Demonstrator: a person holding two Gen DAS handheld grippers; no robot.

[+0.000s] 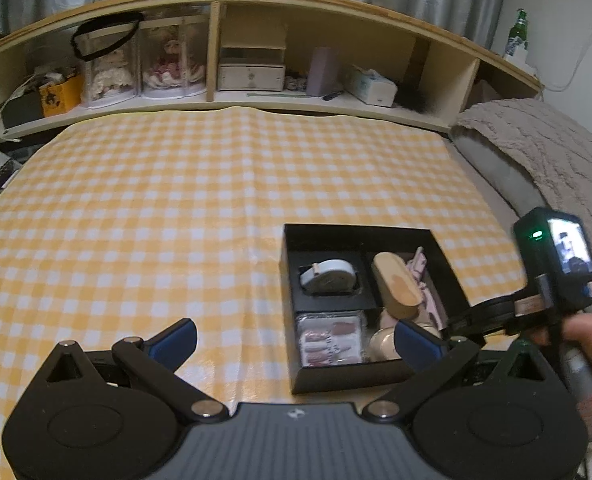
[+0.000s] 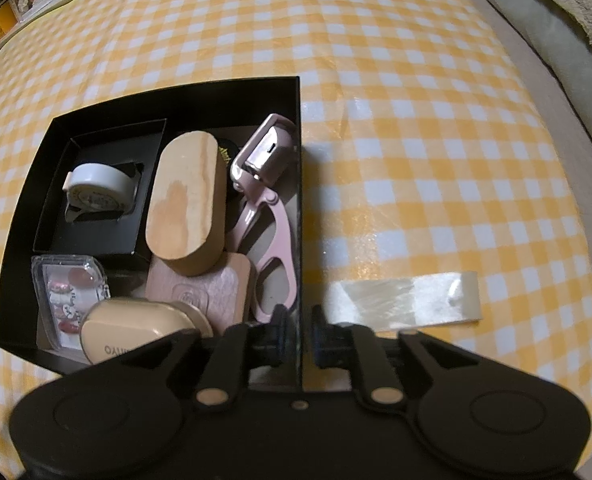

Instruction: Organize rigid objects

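Note:
A black box [image 2: 175,92] lies on the yellow checked cloth. It holds a white tape roll [image 2: 99,184] in an inner tray, an oval wooden block [image 2: 183,204], a pink eyelash curler [image 2: 267,208], a clear case of false nails [image 2: 69,292], a beige compact [image 2: 135,332] and a square wooden piece [image 2: 215,292]. My right gripper [image 2: 300,332] straddles the box's right wall, one finger inside and one outside, with small gaps to the wall. My left gripper [image 1: 296,344] is wide open above the cloth, just before the box [image 1: 356,230], holding nothing.
A strip of pale tape [image 2: 404,300] is stuck to the cloth right of the box. A wooden shelf [image 1: 215,52] with dolls and small boxes runs along the back. A grey blanket [image 1: 536,152] lies at the right. A hand [image 1: 588,344] holds the right gripper's handle.

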